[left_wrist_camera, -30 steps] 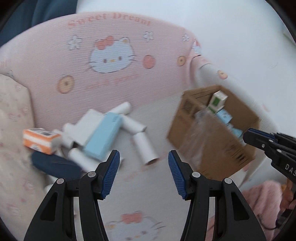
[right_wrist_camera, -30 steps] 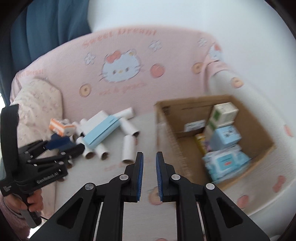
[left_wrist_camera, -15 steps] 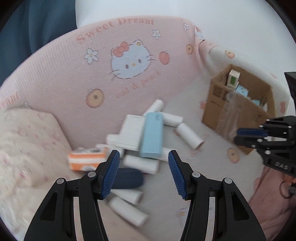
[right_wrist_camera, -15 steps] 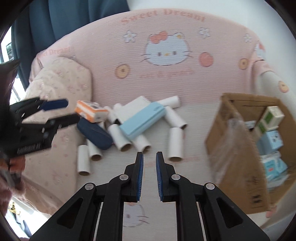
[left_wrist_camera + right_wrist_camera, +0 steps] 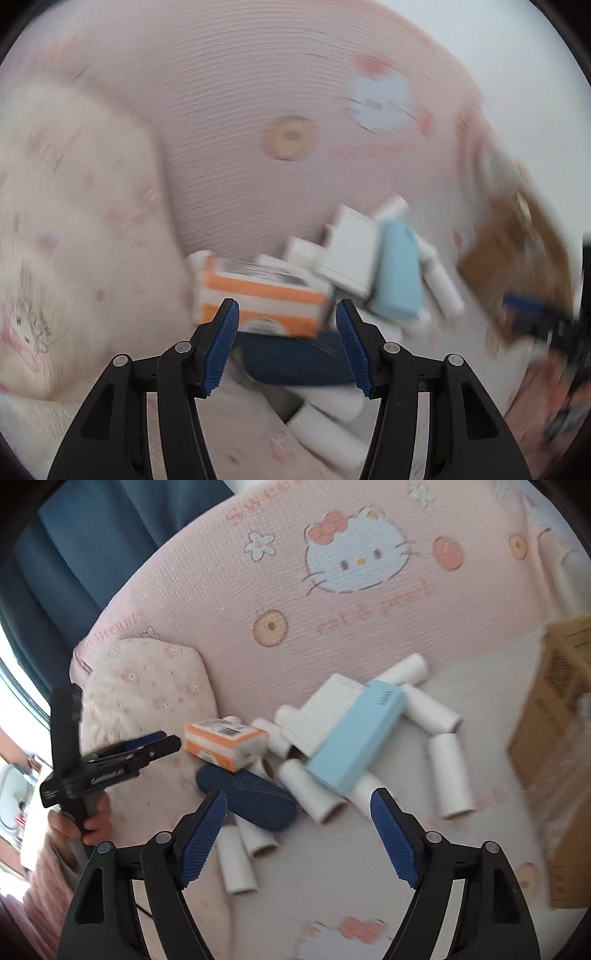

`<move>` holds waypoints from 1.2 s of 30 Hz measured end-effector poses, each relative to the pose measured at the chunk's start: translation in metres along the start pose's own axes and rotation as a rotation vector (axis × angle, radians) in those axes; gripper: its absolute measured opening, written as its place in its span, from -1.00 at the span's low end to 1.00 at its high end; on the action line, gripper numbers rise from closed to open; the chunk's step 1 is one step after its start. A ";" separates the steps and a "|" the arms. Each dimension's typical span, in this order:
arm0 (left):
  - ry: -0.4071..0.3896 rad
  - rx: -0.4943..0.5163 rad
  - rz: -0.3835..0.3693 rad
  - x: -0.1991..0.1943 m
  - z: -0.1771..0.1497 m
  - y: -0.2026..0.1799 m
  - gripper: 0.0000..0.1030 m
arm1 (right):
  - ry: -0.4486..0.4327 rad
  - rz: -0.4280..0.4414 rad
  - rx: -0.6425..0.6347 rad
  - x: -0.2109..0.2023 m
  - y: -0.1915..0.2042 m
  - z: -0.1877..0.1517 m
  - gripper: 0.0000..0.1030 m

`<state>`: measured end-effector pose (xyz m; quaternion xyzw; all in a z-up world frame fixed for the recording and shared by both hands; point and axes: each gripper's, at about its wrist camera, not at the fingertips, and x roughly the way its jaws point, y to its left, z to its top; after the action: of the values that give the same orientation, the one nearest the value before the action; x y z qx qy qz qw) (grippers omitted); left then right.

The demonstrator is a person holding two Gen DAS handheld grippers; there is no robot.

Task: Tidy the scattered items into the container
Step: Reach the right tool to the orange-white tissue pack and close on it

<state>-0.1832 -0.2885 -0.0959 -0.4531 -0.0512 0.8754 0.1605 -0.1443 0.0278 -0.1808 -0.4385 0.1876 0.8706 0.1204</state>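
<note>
While its jaws swing apart from the tight pinch of a moment ago, the right gripper hangs empty over the pile, with the dark blue case and the white tubes just beyond its tips. The left gripper, also released and holding nothing, has swept in from the side and now frames the orange box, which leans on that case on the bed. Both hands have left the cardboard box at the right edge, already part filled, so a fresh pickup looks imminent, probably two things at once.
</note>
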 end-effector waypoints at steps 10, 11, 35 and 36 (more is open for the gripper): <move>0.021 -0.121 -0.106 0.037 0.007 0.037 0.14 | 0.032 0.098 0.052 0.083 0.040 0.010 0.54; 0.014 -0.112 -0.096 0.039 0.008 0.036 0.14 | 0.036 0.099 0.056 0.088 0.041 0.010 0.54; 0.055 -0.109 -0.054 0.068 0.020 0.046 0.14 | 0.070 0.215 0.129 0.168 0.061 0.002 -0.16; 0.055 -0.100 -0.063 0.067 0.019 0.044 0.14 | 0.067 0.219 0.129 0.167 0.061 0.000 -0.16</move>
<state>-0.2454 -0.3071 -0.1471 -0.4828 -0.1048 0.8534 0.1662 -0.2655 -0.0196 -0.3022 -0.4355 0.2940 0.8496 0.0463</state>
